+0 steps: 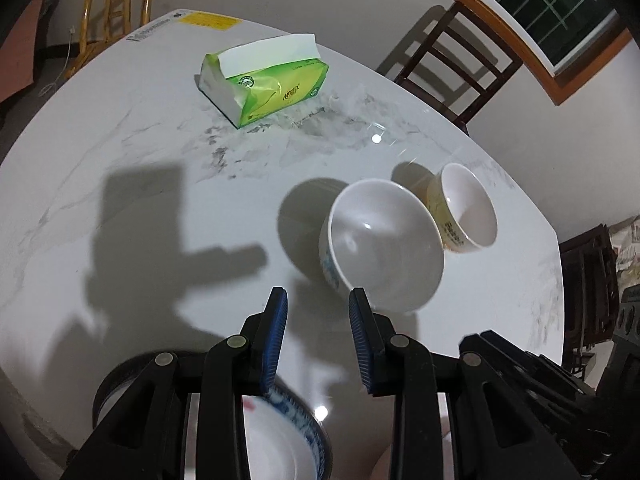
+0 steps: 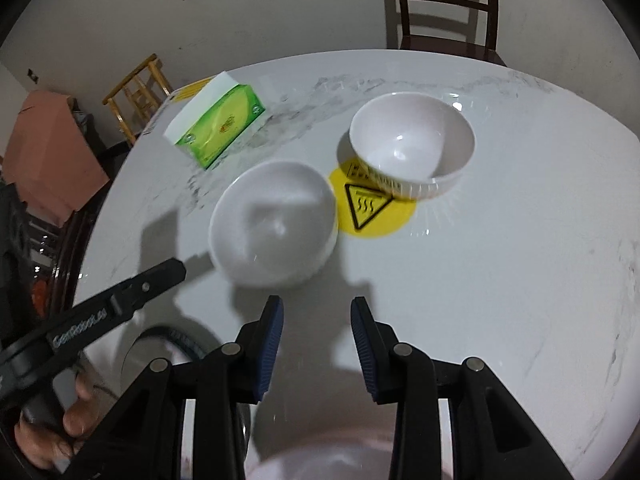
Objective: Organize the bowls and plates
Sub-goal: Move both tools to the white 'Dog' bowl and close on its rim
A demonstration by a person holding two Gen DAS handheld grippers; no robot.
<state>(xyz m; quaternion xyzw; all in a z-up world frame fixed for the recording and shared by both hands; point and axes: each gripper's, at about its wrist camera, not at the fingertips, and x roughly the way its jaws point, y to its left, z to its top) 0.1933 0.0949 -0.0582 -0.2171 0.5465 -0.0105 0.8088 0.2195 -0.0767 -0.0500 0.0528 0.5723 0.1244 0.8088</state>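
Left wrist view: a marble tabletop [image 1: 120, 200] spreads beyond the left hand-held gripper [image 1: 318, 300], jaws spread and empty. Two white bowls [image 1: 384, 240] [image 1: 466, 208] stand ahead to its right, a patterned plate [image 1: 288, 436] beneath it. The right hand-held gripper [image 2: 317, 306] is likewise spread, empty.
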